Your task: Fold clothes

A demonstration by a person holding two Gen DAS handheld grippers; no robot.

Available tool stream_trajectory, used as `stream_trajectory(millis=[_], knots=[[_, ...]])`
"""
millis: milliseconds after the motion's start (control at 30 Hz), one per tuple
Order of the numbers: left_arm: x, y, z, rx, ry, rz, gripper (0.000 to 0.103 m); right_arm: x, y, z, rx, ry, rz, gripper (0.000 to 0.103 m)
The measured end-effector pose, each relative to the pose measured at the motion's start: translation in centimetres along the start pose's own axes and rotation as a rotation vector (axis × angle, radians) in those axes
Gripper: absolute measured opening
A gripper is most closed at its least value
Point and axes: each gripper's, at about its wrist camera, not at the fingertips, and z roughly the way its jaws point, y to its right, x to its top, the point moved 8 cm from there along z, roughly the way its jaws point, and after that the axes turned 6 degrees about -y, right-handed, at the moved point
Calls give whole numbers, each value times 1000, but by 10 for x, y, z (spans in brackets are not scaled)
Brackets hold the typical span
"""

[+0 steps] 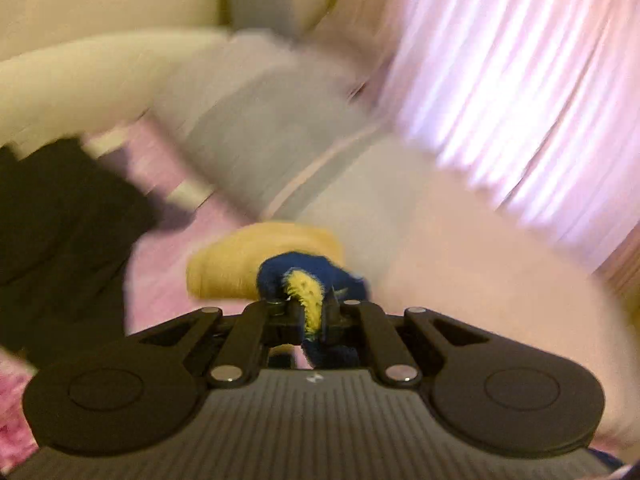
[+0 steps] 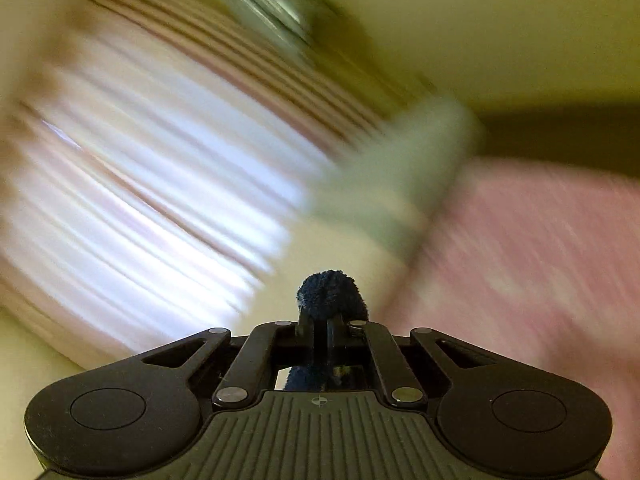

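My left gripper (image 1: 310, 308) is shut on a fuzzy blue and yellow garment (image 1: 308, 280), pinched between the jaws with a tuft sticking out ahead. My right gripper (image 2: 320, 322) is shut on the same kind of fuzzy dark blue cloth (image 2: 330, 292), a small bunch bulging past the jaws. Both views are heavily motion-blurred. A yellow cloth (image 1: 244, 260) lies on the pink bed cover (image 1: 168, 256) just beyond the left gripper.
A dark garment (image 1: 60, 216) lies on the bed at left. Grey pillows (image 1: 272, 132) and a pale headboard (image 1: 80, 76) are behind. Bright pink curtains (image 1: 520, 92) hang at right and also fill the right wrist view (image 2: 152, 184). A pink surface (image 2: 540, 248) shows at right.
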Motion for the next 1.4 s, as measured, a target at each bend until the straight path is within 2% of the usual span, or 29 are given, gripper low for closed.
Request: stream_trajectory(millis=[33, 100, 167, 233, 333, 433, 467, 533, 600, 633, 700, 800, 867, 933, 1067, 1167, 1267, 1333, 1400], knots=[[9, 4, -13, -36, 28, -6, 6, 14, -14, -15, 48, 53, -6, 4], [0, -5, -31, -77, 30, -24, 6, 32, -35, -49, 125, 119, -15, 4], [-14, -19, -46, -110, 20, -44, 6, 22, -23, -78, 84, 91, -25, 4], [-52, -47, -51, -96, -40, -46, 6, 6, -3, -104, 17, 43, -30, 4], [-126, -101, -35, 19, -169, 6, 7, -47, 66, -135, -157, -90, 29, 4], [-206, -158, -4, 207, -333, 89, 11, -127, 165, -164, -426, -272, 156, 4], [-233, -177, 6, 270, -388, 117, 14, -151, 195, -174, -515, -305, 208, 4], [-282, -214, 23, 396, -495, 167, 14, -194, 247, -189, -659, -381, 291, 20], [-312, -236, 26, 455, -546, 175, 14, -218, 273, -200, -754, -424, 286, 57], [-321, -242, 26, 463, -551, 168, 15, -224, 279, -204, -767, -427, 273, 60], [-323, -247, 22, 465, -539, 157, 17, -230, 282, -209, -753, -424, 278, 60], [-321, -252, 14, 462, -512, 142, 31, -225, 281, -213, -706, -402, 306, 60], [-320, -255, 8, 460, -495, 131, 34, -221, 274, -214, -683, -395, 301, 60], [-319, -258, 3, 458, -477, 121, 34, -218, 269, -209, -677, -397, 262, 60], [-315, -260, -11, 474, -443, 125, 35, -214, 260, -198, -745, -396, 70, 60], [-305, -253, -18, 486, -391, 169, 35, -212, 255, -189, -760, -402, 1, 60], [-286, -240, -24, 492, -299, 234, 35, -205, 249, -180, -771, -390, -32, 60], [-274, -229, -21, 460, -254, 285, 39, -201, 245, -173, -764, -382, -47, 60], [-264, -222, -8, 428, -258, 335, 42, -199, 242, -164, -762, -385, -51, 60]])
